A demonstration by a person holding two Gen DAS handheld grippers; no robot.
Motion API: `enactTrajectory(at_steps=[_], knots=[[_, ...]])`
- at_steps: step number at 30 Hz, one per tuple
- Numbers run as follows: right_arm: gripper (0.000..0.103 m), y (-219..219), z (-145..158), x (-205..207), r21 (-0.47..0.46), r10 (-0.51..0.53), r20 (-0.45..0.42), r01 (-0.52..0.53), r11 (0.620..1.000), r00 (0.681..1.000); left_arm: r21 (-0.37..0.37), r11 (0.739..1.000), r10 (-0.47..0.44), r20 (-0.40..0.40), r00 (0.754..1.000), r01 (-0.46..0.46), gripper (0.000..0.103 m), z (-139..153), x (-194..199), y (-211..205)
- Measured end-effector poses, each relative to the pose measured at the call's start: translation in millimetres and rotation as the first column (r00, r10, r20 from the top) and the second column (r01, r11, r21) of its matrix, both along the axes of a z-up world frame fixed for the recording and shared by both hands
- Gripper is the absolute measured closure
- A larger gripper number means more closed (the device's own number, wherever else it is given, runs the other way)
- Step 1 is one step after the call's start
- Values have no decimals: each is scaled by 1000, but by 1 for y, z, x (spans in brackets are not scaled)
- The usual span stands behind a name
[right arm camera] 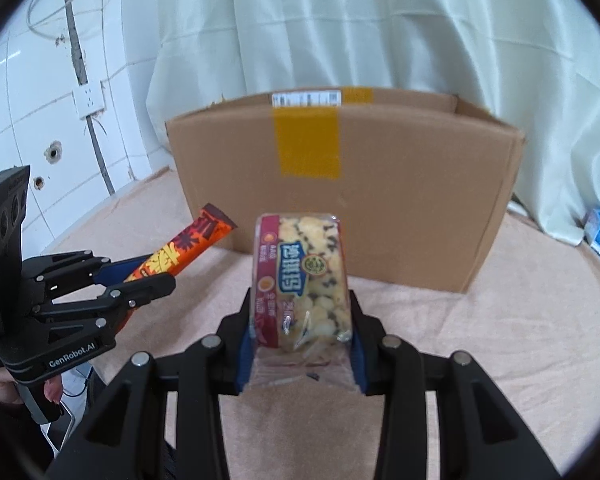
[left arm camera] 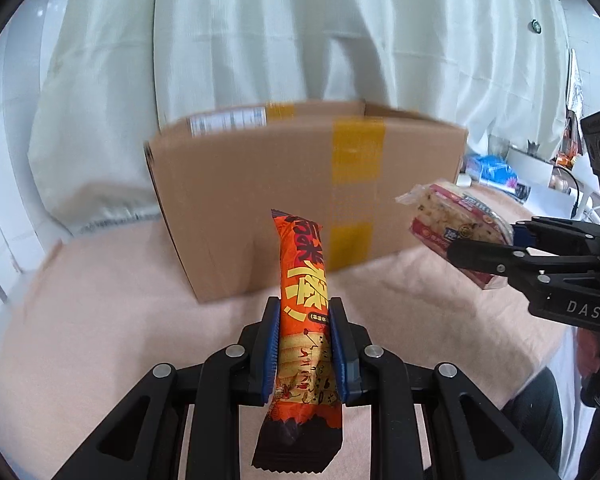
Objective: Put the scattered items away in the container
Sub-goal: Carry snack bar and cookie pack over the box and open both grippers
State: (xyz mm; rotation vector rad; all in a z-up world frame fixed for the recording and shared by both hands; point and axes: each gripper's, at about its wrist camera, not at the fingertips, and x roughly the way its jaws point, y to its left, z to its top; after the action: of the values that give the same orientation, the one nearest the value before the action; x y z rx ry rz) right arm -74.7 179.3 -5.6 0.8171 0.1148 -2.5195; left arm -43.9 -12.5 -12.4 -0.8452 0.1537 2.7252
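the orange snack bar [left arm camera: 300,320] stands upright between the blue pads of the left gripper [left arm camera: 305,308], pinched nearly shut around its lower middle, so most of the wrapper pokes up past the tips and a loose dark tail hangs below; the clear-wrapped rice cake pack [right arm camera: 300,280] sits clamped across its width in the right gripper [right arm camera: 300,300], whose jaws stand partly apart on it. both packs are held off the cloth in front of the cardboard box [right arm camera: 380,184], which is the container and shows its tall taped near wall to both cameras, its inside hidden. the likely trouble is that wall: if either pack is carried forward too low it would probably strike the cardboard and twist in the pads, and the slick film of the bar could slip since little of it is gripped. the two grippers are near each other, so crowding over the opening could make them knock. the table [left arm camera: 100,320] wears a peach cloth; behind hangs a pale curtain [left arm camera: 300,40], white tiled wall [right arm camera: 28,100] to the left, clutter far right
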Motion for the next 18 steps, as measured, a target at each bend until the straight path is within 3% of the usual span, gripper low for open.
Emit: enactTrajectory(at_steps=[11, 18], knots=[[60, 11, 119, -4, -18, -41, -204, 38, 999, 978, 5, 1000, 27, -190, 981, -26, 79, 120, -29, -1], [60, 9, 148, -52, -9, -67, -223, 66, 998, 973, -18, 999, 32, -212, 977, -36, 79, 157, -80, 11]])
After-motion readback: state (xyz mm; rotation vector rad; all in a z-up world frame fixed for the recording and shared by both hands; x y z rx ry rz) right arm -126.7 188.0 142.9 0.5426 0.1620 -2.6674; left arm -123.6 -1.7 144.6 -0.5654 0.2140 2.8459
